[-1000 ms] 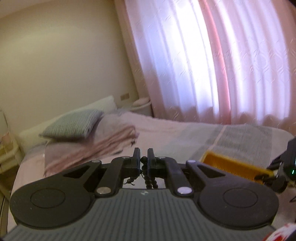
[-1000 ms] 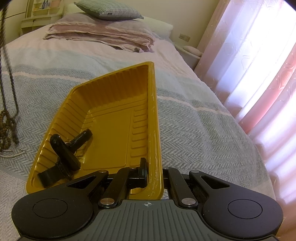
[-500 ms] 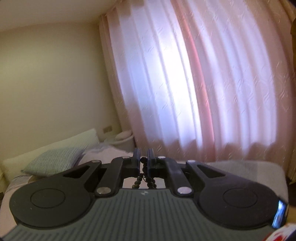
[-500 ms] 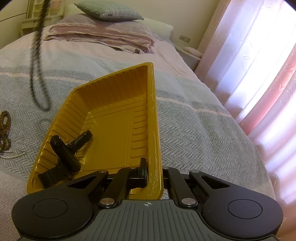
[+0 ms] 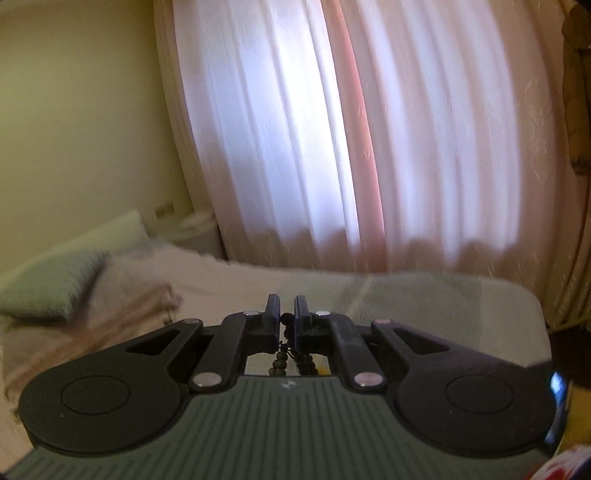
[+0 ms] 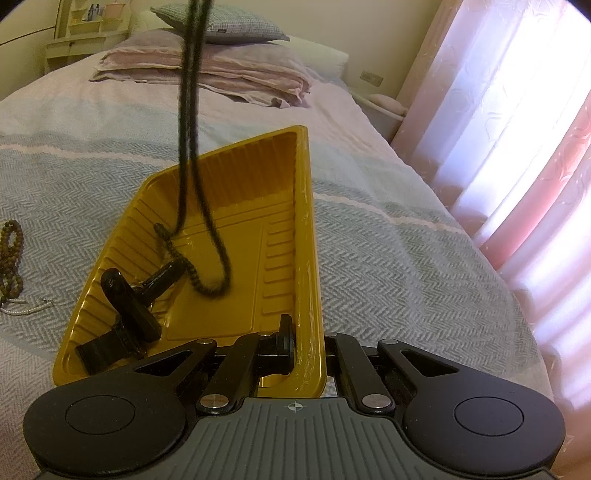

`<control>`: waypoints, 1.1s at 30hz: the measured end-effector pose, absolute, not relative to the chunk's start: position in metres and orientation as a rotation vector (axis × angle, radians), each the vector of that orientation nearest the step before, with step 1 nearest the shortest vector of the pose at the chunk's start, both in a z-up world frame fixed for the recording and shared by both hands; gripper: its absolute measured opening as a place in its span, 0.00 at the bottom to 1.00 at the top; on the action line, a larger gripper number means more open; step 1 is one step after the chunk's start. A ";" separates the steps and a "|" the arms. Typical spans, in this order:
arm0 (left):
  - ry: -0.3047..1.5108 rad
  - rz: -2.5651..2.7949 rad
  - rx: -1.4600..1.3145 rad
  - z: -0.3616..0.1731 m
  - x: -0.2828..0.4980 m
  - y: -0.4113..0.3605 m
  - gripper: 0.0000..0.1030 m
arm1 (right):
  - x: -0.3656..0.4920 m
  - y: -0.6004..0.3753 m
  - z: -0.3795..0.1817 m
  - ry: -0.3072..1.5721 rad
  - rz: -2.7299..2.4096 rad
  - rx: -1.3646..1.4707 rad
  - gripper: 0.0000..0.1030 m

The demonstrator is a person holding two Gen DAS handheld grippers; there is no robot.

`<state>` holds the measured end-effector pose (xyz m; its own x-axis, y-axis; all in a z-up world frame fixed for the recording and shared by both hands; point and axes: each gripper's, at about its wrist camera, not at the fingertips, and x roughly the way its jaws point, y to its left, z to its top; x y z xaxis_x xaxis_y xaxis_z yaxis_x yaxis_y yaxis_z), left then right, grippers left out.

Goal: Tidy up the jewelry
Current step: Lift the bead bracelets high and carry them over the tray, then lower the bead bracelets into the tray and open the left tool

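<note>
Necklace now lowering into tray

Left edge: brown beads (image 6: 13, 254) on bed (image 6: 388, 236). Centre: dark bead necklace (image 6: 192, 147), clenched in left tool (image 5: 287, 317), swung over; its loop reaches inside yellow tray (image 6: 308, 236). Right tool (image 6: 308, 332) grips tray rim.

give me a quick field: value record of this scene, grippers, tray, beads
left gripper: shut on dark bead necklace
right gripper: shut on yellow tray rim
necklace: hangs over tray, lower loop resting on tray floor
tray contents: black clip-like pieces in near left corner
on bedspread: brown bead strand and silver chain, left of tray
setting: bed with pillow, pink curtains
</note>
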<state>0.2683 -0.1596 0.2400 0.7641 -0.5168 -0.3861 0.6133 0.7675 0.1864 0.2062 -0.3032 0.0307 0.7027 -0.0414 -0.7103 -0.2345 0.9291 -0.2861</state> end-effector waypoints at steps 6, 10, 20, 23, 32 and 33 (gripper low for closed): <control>0.443 -0.636 0.317 0.185 0.290 -0.172 0.06 | 0.207 -0.304 0.030 0.790 0.115 -0.375 0.03; 0.523 -0.645 0.333 0.149 0.302 -0.175 0.06 | 0.208 -0.304 0.030 0.795 0.120 -0.378 0.03; 0.628 -0.658 0.343 0.107 0.305 -0.171 0.06 | 0.211 -0.305 0.031 0.803 0.122 -0.368 0.03; 0.640 -0.663 0.350 0.103 0.304 -0.171 0.06 | 0.211 -0.305 0.031 0.803 0.122 -0.368 0.03; 0.687 -0.677 0.334 0.090 0.305 -0.173 0.10 | 0.211 -0.305 0.031 0.801 0.122 -0.364 0.03; 0.691 -0.687 0.319 0.091 0.306 -0.171 0.11 | 0.210 -0.306 0.031 0.801 0.122 -0.364 0.03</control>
